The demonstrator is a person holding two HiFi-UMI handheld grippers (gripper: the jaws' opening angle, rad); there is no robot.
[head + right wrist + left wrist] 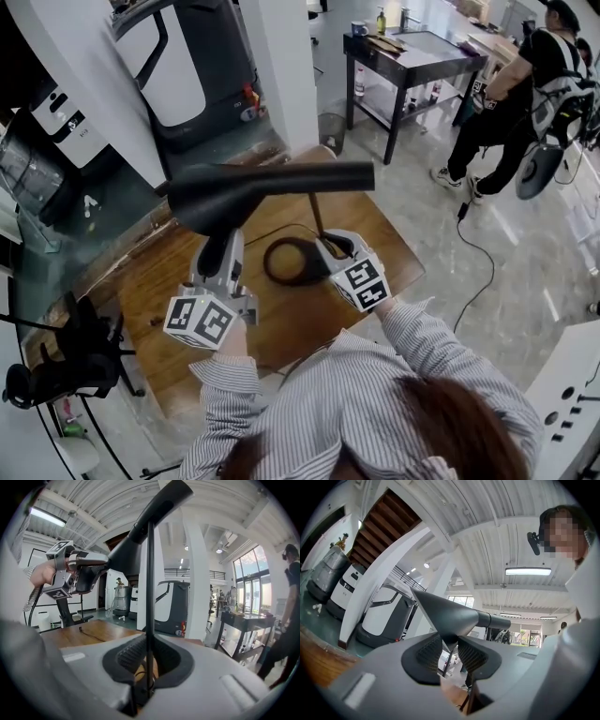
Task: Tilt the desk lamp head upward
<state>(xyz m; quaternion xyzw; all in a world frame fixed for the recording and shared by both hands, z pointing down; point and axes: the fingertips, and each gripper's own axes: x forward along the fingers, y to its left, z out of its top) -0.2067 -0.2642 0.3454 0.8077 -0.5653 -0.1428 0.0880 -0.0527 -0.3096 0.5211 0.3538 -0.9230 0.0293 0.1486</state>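
Note:
A black desk lamp stands on the wooden table (178,300). Its long cone-shaped head (253,192) lies about level above a ring-shaped base (286,262), carried on a thin stem (316,211). My left gripper (214,244) reaches up from below and is shut on the lower edge of the head (450,616), which sits between the pads (429,652). My right gripper (330,248) is low by the base, shut on the stem (150,597), which runs straight up between its pads (133,656). From the right gripper view, the left gripper (104,565) clamps the wide end of the head (140,531).
A black office chair (66,361) stands at the table's left end. Behind the table are a white pillar (281,66) and a white and black machine (187,66). A dark side table (412,56) and a standing person (525,84) are at the far right, and a cable (478,253) lies on the floor.

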